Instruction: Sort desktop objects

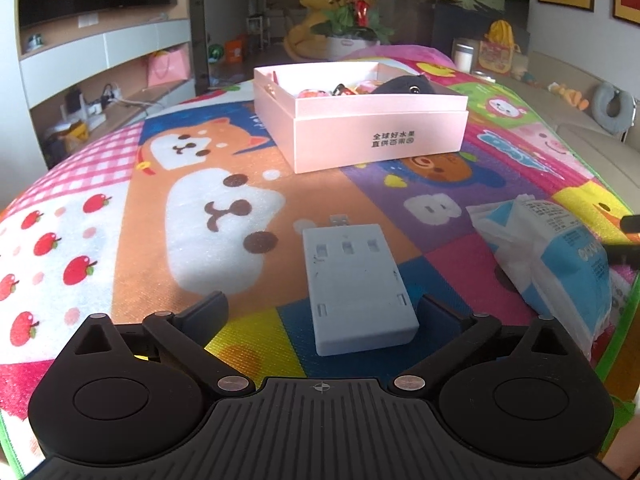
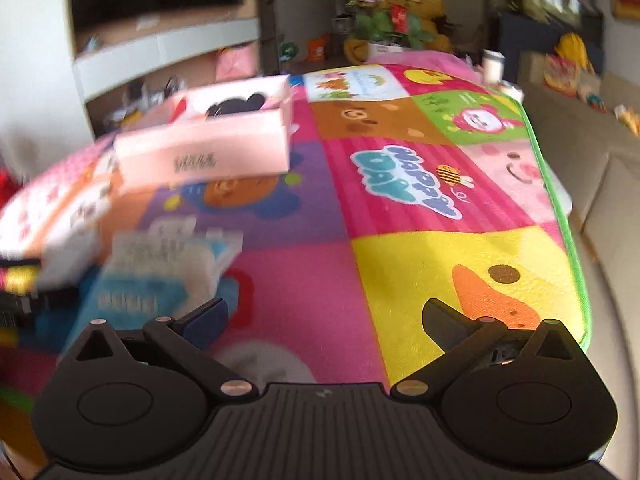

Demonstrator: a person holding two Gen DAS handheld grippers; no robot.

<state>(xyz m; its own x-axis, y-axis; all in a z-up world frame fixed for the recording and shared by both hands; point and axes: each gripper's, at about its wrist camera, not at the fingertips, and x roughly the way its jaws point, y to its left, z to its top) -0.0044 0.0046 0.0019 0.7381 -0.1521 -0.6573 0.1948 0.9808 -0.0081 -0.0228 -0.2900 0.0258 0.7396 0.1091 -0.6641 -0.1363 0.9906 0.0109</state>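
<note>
A pale grey plastic block (image 1: 356, 288) with a USB plug at its far end lies flat on the cartoon play mat (image 1: 192, 264). My left gripper (image 1: 324, 314) is open around the block's near end, and its pads do not touch it. A blue and white tissue pack (image 1: 560, 256) lies to the right. Behind stands an open pink box (image 1: 380, 132) with a dark plush toy (image 1: 404, 84) and small items inside. The right wrist view is blurred. My right gripper (image 2: 326, 320) is open over bare mat, with the tissue pack (image 2: 160, 276) beyond its left finger and the pink box (image 2: 208, 144) further back.
A pot of purple flowers (image 1: 352, 12) stands past the mat's far end. The mat's green edge (image 2: 560, 200) runs along the right, with a beige sofa (image 2: 592, 168) beyond it. A shelf unit (image 1: 104, 64) with a dark screen is at the left. Black finger tips (image 1: 630, 240) show at the right edge.
</note>
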